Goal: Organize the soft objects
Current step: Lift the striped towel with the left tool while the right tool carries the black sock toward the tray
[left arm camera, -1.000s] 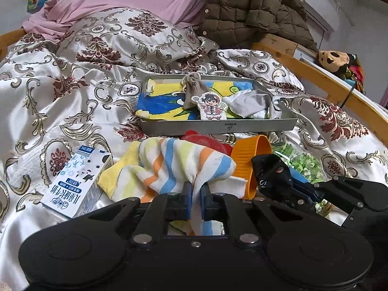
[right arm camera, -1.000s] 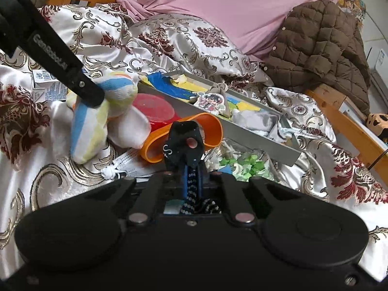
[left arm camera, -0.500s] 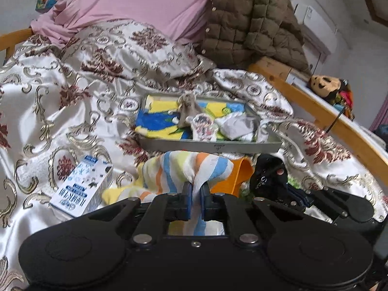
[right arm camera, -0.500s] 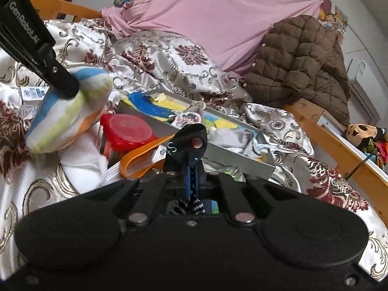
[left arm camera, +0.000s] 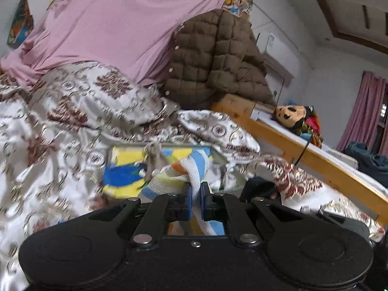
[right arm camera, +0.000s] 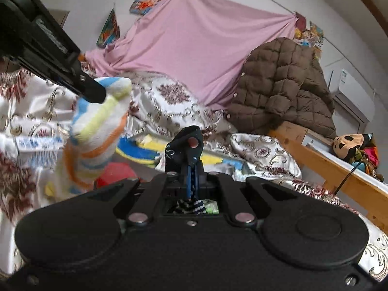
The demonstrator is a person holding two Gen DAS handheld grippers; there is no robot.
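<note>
Left claw (left arm camera: 196,195) clamped tight, right claw (right arm camera: 191,169) clamped tight, both near level

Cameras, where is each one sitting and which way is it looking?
Left wrist: sits on the left gripper, looking forward over the patterned bedcover to the pink sheet; its own jaws show, shut on a striped sock.
Right wrist: sits on the right gripper, looking the same way; its jaws show, shut on a black item, and the left gripper's arm comes in at upper left.
Both share: the striped sock, the pink sheet, the brown quilted jacket and the grey tray.
</note>
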